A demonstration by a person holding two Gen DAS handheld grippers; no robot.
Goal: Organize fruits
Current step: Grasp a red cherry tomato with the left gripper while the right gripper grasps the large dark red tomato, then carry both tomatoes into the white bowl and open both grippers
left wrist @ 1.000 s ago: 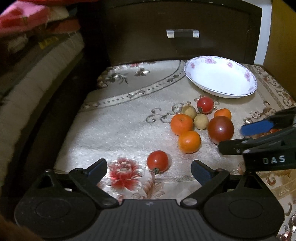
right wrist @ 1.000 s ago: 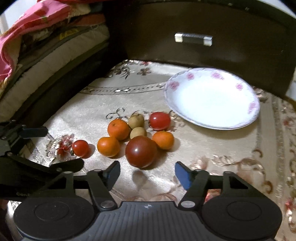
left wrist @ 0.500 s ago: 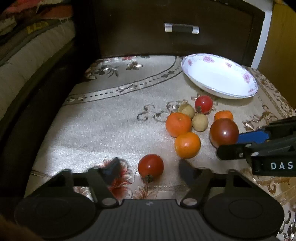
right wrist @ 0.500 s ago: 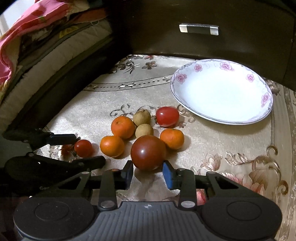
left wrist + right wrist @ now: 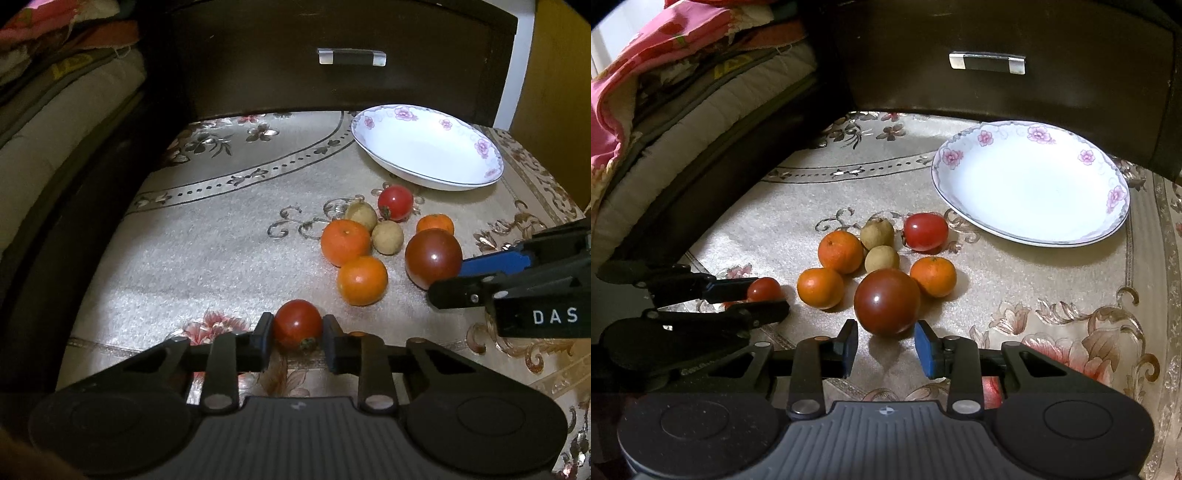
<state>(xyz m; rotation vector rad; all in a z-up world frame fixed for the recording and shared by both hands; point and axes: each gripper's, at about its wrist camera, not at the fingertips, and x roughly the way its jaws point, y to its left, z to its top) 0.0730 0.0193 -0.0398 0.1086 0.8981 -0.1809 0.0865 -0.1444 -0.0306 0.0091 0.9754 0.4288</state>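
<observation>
The cloth (image 5: 221, 236) is seen under both claws. The plate (image 5: 1030, 184) lies well ahead of the right claw and to its right, with nothing in it, unmoved since a second ago.

The big dark tomato (image 5: 886, 301) sits just ahead of the right claw (image 5: 886, 347). Its jaws have been drawn in from a wide gap a second ago. In the right wrist view a sliver of cloth shows by each pad; in the left wrist view the blue pad (image 5: 493, 264) is seen against the fruit. A firm clamp cannot be told.

Three oranges (image 5: 840, 251), (image 5: 820, 288), (image 5: 932, 277), two tan fruits (image 5: 877, 232) and one red tomato (image 5: 925, 230) lie beyond it, unshifted.

The small tomato (image 5: 297, 323) is clamped in the left claw (image 5: 297, 345), on the cloth. A second ago these jaws stood wide apart behind it; they have just been closed onto it.
</observation>
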